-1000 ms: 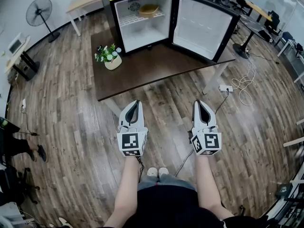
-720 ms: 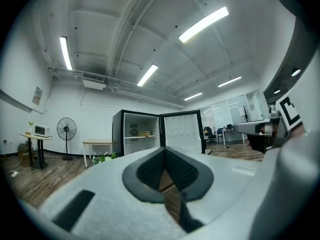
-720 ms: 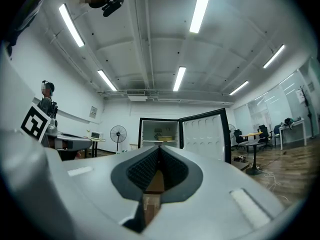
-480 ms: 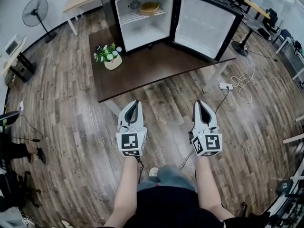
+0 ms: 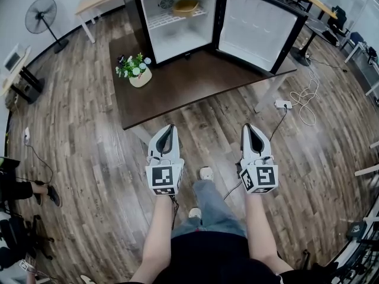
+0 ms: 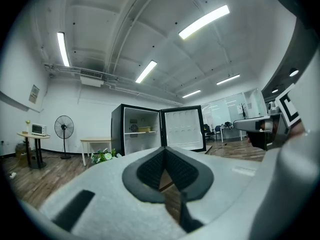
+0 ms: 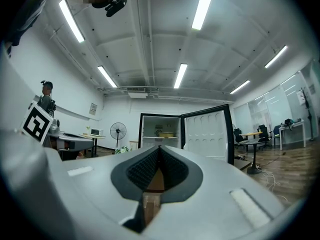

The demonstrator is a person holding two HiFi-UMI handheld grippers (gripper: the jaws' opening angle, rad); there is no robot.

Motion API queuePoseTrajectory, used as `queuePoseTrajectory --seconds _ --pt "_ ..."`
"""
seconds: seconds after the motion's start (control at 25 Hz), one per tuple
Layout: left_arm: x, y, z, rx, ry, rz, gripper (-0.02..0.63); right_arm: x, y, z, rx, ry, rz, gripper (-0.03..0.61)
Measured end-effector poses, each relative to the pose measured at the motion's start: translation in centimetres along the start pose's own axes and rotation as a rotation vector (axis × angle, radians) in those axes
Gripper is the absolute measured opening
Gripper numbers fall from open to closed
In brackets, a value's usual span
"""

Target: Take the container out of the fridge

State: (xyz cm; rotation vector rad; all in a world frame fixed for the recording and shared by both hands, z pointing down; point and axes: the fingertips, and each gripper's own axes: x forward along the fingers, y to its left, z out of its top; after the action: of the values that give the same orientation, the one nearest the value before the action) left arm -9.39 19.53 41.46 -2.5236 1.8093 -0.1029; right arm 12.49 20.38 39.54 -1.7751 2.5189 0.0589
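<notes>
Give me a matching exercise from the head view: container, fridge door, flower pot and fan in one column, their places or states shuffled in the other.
1. container
2. fridge door
3. flower pot
4. fan

A. stands on the floor, left of the table
B. on the upper shelf inside the fridge
C. swung wide open
D. on the table, near its left edge

Pairs: 1-B, 2-C, 3-D, 4-A
</notes>
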Motion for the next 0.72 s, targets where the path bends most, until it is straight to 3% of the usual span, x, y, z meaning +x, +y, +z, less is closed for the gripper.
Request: queuePoseTrajectory --seconds 0.72 --pt "13.8 3.7 -2.0 -0.002 0.012 0.056 0.005 15.1 -5.3 -3.6 0.031 -0.009 0.076 0.008"
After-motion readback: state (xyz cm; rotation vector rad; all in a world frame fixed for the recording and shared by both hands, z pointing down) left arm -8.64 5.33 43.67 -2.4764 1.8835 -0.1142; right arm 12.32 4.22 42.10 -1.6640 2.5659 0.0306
